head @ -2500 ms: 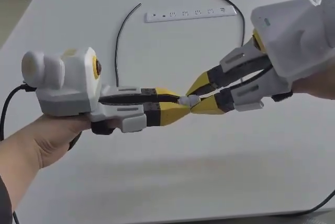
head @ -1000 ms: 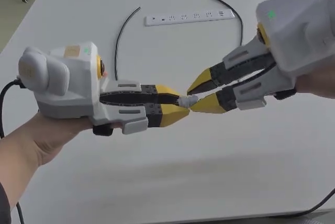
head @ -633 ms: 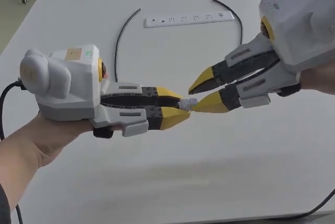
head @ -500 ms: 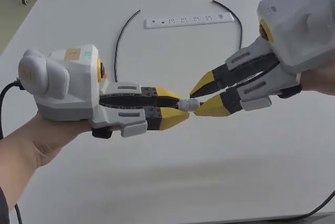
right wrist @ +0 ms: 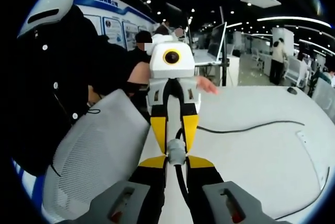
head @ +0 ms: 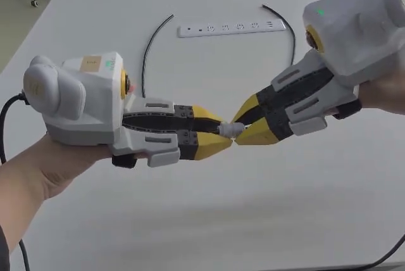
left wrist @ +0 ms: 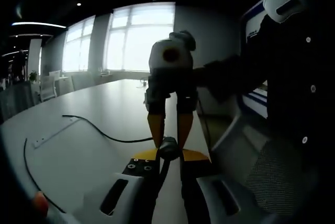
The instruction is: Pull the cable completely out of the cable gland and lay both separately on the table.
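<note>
White table. Left gripper and right gripper above it, meeting tip to tip. Power strip on the far side, with 1 loose black wire left of it and another wire at its right end. Cable runs back between the right gripper's jaws. Cable gland, with the cable seated in it, is held in the air, clenched from opposite sides by both pairs of jaws.
</note>
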`<state>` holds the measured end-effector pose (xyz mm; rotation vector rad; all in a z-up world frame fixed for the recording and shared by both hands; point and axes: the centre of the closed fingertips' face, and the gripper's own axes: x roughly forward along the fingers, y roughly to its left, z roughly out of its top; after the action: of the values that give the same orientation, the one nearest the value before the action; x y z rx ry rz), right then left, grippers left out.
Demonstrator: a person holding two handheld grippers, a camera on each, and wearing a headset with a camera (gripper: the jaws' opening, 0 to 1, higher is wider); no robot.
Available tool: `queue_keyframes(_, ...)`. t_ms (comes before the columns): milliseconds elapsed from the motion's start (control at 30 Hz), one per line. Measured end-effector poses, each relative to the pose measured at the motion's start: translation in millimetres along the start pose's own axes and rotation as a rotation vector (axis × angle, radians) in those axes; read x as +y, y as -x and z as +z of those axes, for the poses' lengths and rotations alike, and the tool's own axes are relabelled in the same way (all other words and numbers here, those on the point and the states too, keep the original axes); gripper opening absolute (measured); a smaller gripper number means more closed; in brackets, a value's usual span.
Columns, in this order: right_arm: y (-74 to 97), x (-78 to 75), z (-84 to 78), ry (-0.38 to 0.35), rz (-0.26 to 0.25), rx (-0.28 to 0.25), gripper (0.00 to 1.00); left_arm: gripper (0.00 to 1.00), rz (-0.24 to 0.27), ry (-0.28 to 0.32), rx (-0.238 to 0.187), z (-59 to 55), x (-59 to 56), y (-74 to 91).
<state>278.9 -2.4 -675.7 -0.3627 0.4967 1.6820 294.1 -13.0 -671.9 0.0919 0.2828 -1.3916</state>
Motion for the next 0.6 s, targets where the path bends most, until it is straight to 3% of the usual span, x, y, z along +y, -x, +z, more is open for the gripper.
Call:
queue_keyframes(467,3.2,0.8,-0.1,-0.065,0.009,-0.005,0.09,0.14,-0.008,-0.014,0.001,2.0,-1.9,-2.2)
queue_keyframes(600,2.8,-1.8,1.5,-0.003,-0.033,-0.001,0.08,0.14,0.006,-0.009,-0.002,3.1,1.6,-1.3)
